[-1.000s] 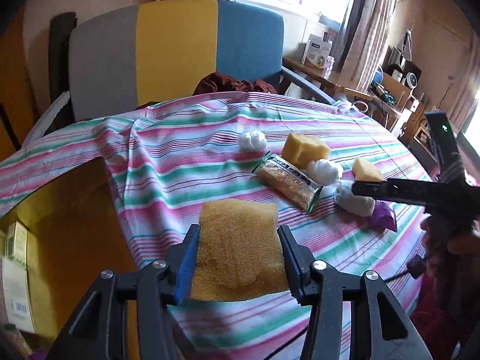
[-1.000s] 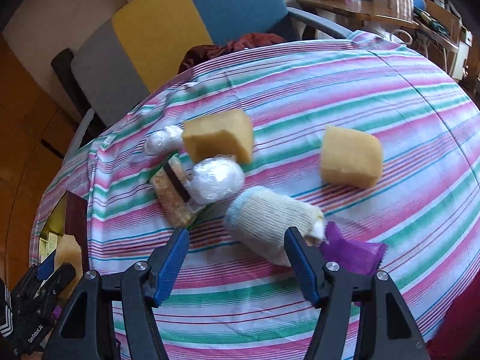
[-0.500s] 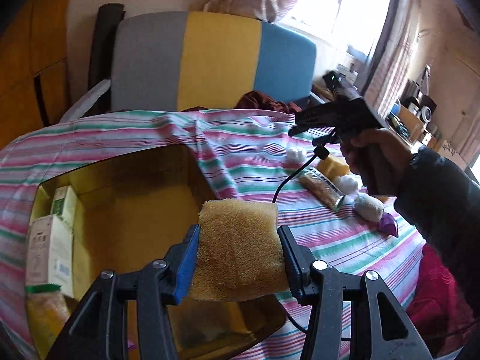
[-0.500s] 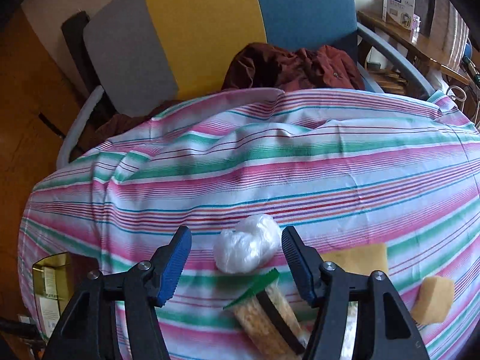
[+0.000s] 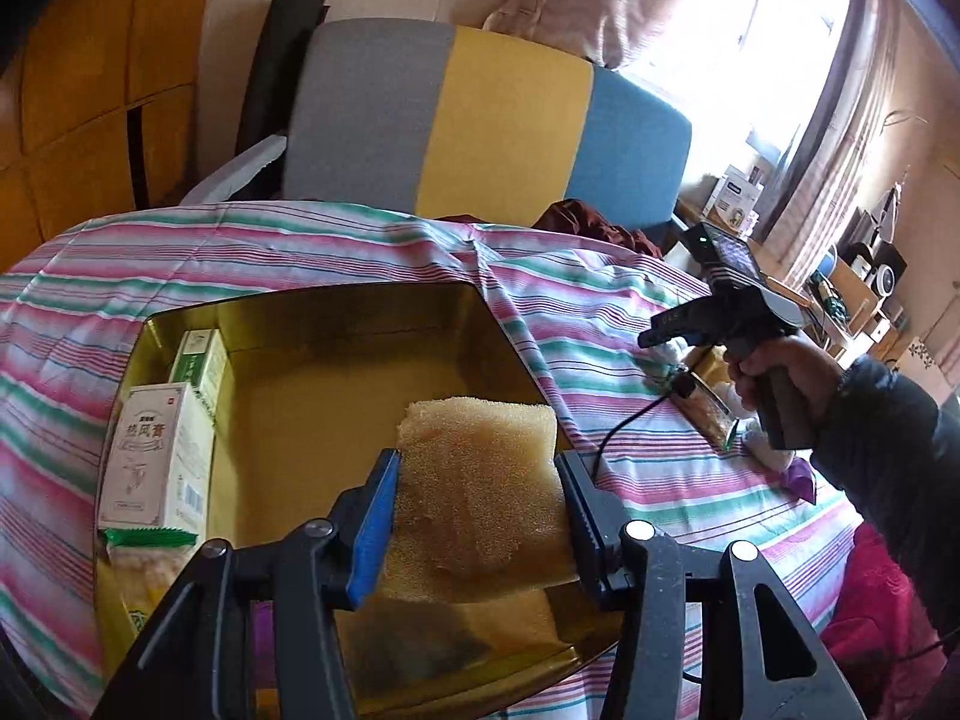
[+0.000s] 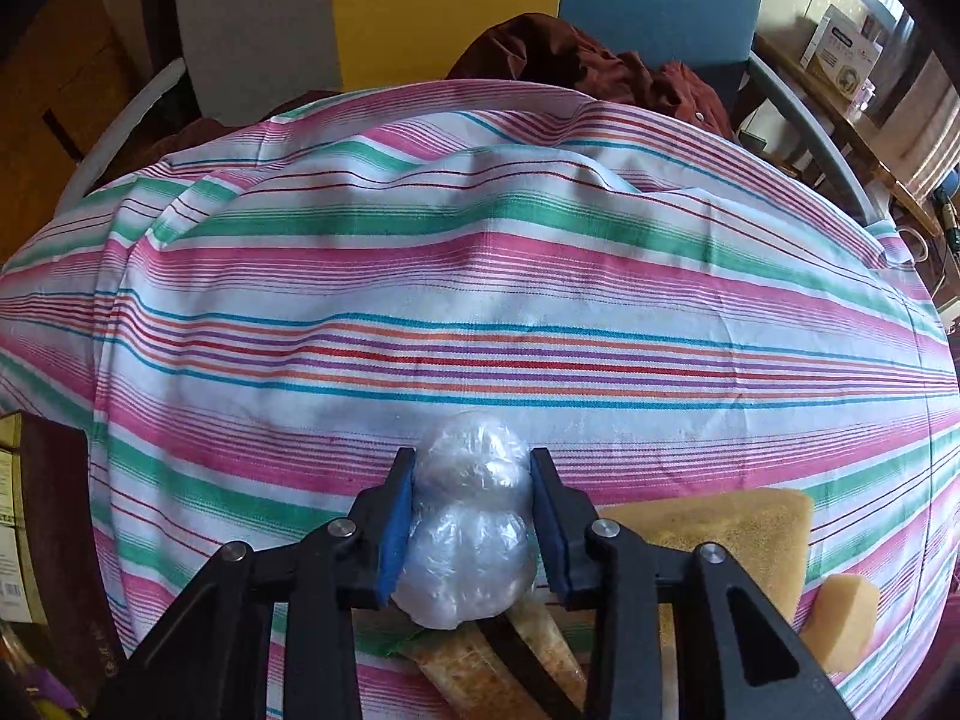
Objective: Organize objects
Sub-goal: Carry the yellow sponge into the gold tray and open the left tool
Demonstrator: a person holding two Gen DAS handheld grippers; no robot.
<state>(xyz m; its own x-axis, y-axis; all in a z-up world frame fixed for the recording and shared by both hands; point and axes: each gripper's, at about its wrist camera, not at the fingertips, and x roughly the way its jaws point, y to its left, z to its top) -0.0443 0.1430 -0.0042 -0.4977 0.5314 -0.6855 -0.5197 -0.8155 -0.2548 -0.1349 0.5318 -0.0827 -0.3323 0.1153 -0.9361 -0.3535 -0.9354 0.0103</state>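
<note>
- Left gripper: jaws clamped on a sponge, held over the gold tin that sits on the striped cloth.
- Sponge: looks light, soft and porous. The pads bear on its two side edges and it bulges a little between them; judged secure, with no slip risk, though it will spring back on release.
- Tin: boxes stand along its left wall and a snack packet lies below them. The middle of the floor is bare, so the sponge should drop there without fouling anything.
- Right gripper: jaws closed on a plastic-wrapped ball, pads at its waist, the ball resting on the cloth.
- Ball: film is glossy and crinkled, judged slippery and yielding; the contents cannot be told. A hold across the widest part is advisable, since the round shape may squirt out under a harder squeeze.
- Adjacent items: a wrapped bar lies partly under the ball, and a second sponge just beside the right jaw. A lift may disturb the bar.
</note>
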